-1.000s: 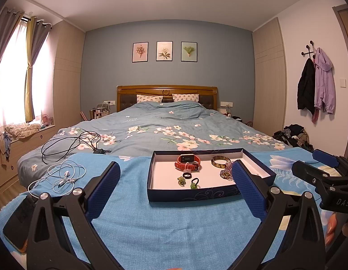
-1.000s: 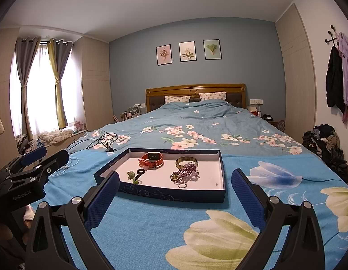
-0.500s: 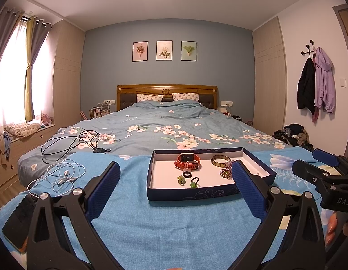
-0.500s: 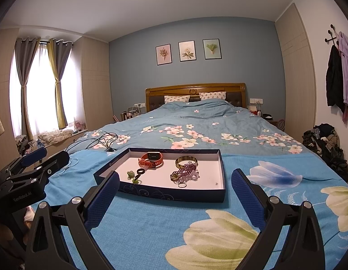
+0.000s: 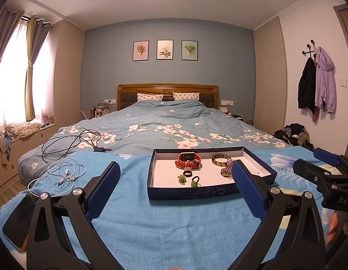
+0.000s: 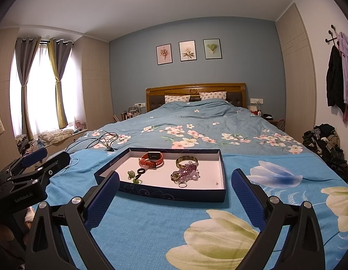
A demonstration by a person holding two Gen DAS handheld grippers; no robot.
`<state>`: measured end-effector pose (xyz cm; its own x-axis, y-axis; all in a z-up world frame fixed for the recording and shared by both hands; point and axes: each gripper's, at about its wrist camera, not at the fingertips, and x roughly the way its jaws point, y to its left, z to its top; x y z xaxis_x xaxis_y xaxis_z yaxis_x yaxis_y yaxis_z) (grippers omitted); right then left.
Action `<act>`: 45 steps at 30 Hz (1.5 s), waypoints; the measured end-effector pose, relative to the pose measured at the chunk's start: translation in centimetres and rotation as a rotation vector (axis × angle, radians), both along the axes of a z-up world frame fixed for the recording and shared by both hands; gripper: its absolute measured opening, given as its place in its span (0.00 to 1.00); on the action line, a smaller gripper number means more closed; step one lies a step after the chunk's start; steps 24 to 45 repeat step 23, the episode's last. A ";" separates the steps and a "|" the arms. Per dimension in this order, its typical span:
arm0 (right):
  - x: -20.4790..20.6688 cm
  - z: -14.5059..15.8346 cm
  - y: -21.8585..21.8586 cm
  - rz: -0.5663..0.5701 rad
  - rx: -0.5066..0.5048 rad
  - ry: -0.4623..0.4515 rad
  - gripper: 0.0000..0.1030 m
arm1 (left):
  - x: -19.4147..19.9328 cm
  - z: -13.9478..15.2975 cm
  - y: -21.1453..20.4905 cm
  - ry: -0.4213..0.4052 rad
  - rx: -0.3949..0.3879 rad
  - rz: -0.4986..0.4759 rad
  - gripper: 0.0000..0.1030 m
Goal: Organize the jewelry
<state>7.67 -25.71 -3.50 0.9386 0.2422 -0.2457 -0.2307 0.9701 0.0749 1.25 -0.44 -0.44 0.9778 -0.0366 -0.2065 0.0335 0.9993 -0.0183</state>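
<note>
Both grippers, left (image 5: pixel 175 187) and right (image 6: pixel 175 192), hang spread wide and empty short of the dark tray (image 6: pixel 151 191), nothing having shifted over the last second, so its orange watch (image 6: pixel 151 159), bangle (image 6: pixel 186 160) and purple beads (image 6: pixel 187 172) all lie inside, jumbled or already sorted

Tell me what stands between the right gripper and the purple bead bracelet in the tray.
Only the tray's near wall. The right gripper is open and held short of it; the purple bead bracelet lies just beyond on the tray floor, with a small ring at its near edge.
</note>
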 end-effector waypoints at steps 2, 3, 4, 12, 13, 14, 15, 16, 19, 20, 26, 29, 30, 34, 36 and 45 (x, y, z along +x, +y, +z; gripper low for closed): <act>0.0 0.0 -0.1 -0.001 0.001 0.000 0.93 | 0.1 -0.2 0.1 0.004 -0.002 0.001 0.95; 0.0 0.0 0.0 0.001 0.002 0.000 0.93 | 0.1 -0.3 0.1 0.006 -0.003 0.003 0.95; 0.0 0.0 0.0 0.001 0.001 0.001 0.93 | 0.1 -0.4 0.1 0.007 -0.002 0.003 0.95; 0.0 -0.1 0.0 -0.001 -0.004 0.002 0.93 | 0.2 -0.6 0.0 0.007 0.007 0.006 0.95; 0.0 -0.1 0.1 0.000 -0.007 0.002 0.93 | 0.1 -0.5 -0.1 0.007 0.009 0.007 0.95; 0.0 -0.1 0.0 0.001 -0.008 0.004 0.93 | 0.1 -0.5 0.0 0.011 0.007 0.004 0.95; 0.2 -0.1 0.0 0.007 -0.011 0.012 0.93 | 0.3 -0.6 0.1 0.019 0.003 -0.002 0.95; 0.4 -0.2 0.0 0.014 -0.014 0.025 0.93 | 0.4 -0.7 0.1 0.028 0.002 -0.004 0.95; 1.3 -0.6 -0.8 0.025 -0.025 0.076 0.93 | 1.5 -1.2 0.6 0.086 -0.013 -0.020 0.95; 1.7 -0.8 -1.2 0.019 -0.033 0.102 0.93 | 1.7 -1.3 0.7 0.103 -0.015 -0.023 0.95; 4.1 -1.6 -3.7 -0.041 -0.086 0.211 0.93 | 2.7 -1.6 1.5 0.149 -0.026 -0.033 0.95; 4.1 -1.6 -3.7 -0.041 -0.086 0.211 0.93 | 2.7 -1.6 1.5 0.149 -0.026 -0.033 0.95; 4.1 -1.6 -3.7 -0.041 -0.086 0.211 0.93 | 2.7 -1.6 1.5 0.149 -0.026 -0.033 0.95; 4.1 -1.6 -3.7 -0.041 -0.086 0.211 0.93 | 2.7 -1.6 1.5 0.149 -0.026 -0.033 0.95; 4.1 -1.6 -3.7 -0.041 -0.086 0.211 0.93 | 2.7 -1.6 1.5 0.149 -0.026 -0.033 0.95; 4.1 -1.6 -3.7 -0.041 -0.086 0.211 0.93 | 2.7 -1.6 1.5 0.149 -0.026 -0.033 0.95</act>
